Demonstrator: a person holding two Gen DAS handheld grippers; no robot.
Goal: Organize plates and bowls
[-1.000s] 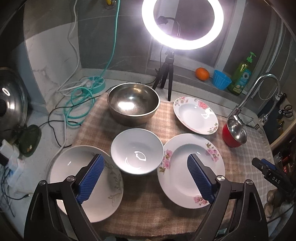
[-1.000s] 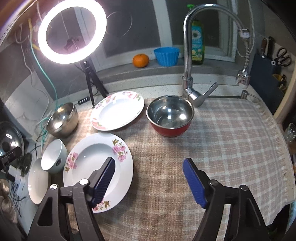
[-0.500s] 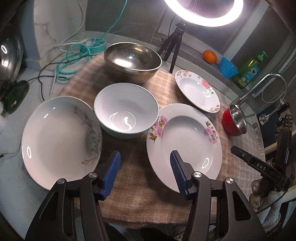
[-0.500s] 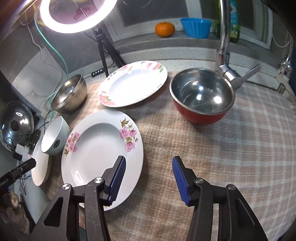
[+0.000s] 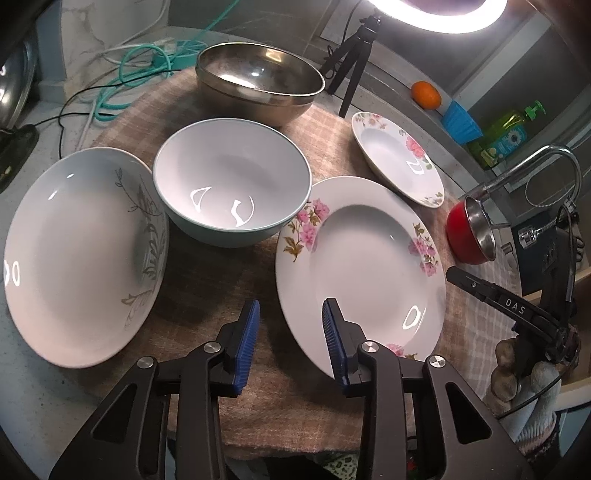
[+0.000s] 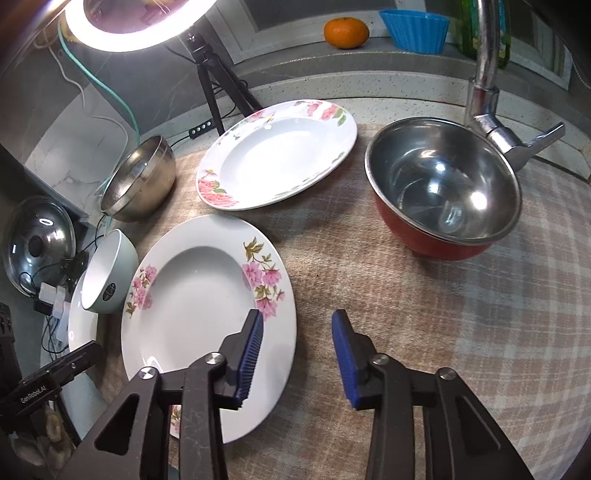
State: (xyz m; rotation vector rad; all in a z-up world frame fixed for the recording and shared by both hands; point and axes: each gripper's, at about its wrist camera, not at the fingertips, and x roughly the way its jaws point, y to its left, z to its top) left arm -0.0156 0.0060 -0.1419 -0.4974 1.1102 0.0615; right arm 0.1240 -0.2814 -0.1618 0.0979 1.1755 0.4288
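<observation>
Both claws are closing in on the near floral plate [image 5: 360,258]. The left gripper [image 5: 290,332] straddles the plate's left rim, the right gripper [image 6: 297,345] its right rim; each has just been narrowing, pads apparently not yet pinching. Next, probably: clamp both edges, lift level.

ring light [image 6: 110,29], orange [image 6: 346,32], tap [image 6: 491,92], checked cloth [image 6: 443,314]

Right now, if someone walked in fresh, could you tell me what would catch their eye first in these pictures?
Probably the glowing ring light on its tripod at the back of the counter. Next, the large pink-flowered plate on the checked cloth, with the left gripper and right gripper straddling opposite edges of it, jaws just closing but not yet pinching. Then the shiny steel bowl behind the white bowl.
</observation>
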